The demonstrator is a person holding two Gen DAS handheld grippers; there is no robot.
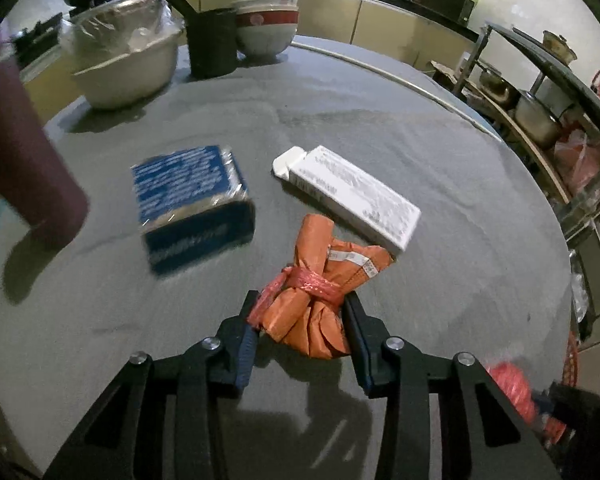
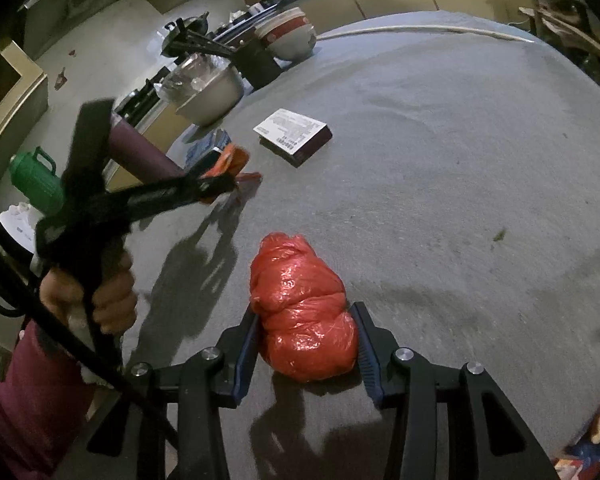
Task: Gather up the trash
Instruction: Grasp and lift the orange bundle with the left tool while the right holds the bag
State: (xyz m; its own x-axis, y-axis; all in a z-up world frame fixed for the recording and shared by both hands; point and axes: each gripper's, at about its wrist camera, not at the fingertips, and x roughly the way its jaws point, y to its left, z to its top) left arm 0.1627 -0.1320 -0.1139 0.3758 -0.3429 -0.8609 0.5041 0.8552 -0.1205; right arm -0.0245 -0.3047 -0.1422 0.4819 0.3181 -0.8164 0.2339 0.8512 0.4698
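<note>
An orange wrapper bundle [image 1: 316,240], tied round with a red band, lies on the grey round table [image 1: 440,280]. My left gripper [image 1: 302,312] is shut on its near end, both pads against its sides. A crumpled red plastic bag [image 2: 296,280] sits on the table with my right gripper [image 2: 306,332] shut on it, one finger on each side. The right wrist view also shows the left gripper [image 2: 220,184] from the side, held by a hand [image 2: 112,292]. A blue box [image 1: 188,200] and a long white box [image 1: 352,196] lie just beyond the orange bundle.
A maroon cylinder [image 1: 20,160] stands at the table's left. At the far edge are a foil-lined metal bowl [image 1: 124,68], a black utensil holder [image 1: 212,44] and stacked bowls [image 1: 266,24]. A rack of pots [image 1: 540,120] stands to the right.
</note>
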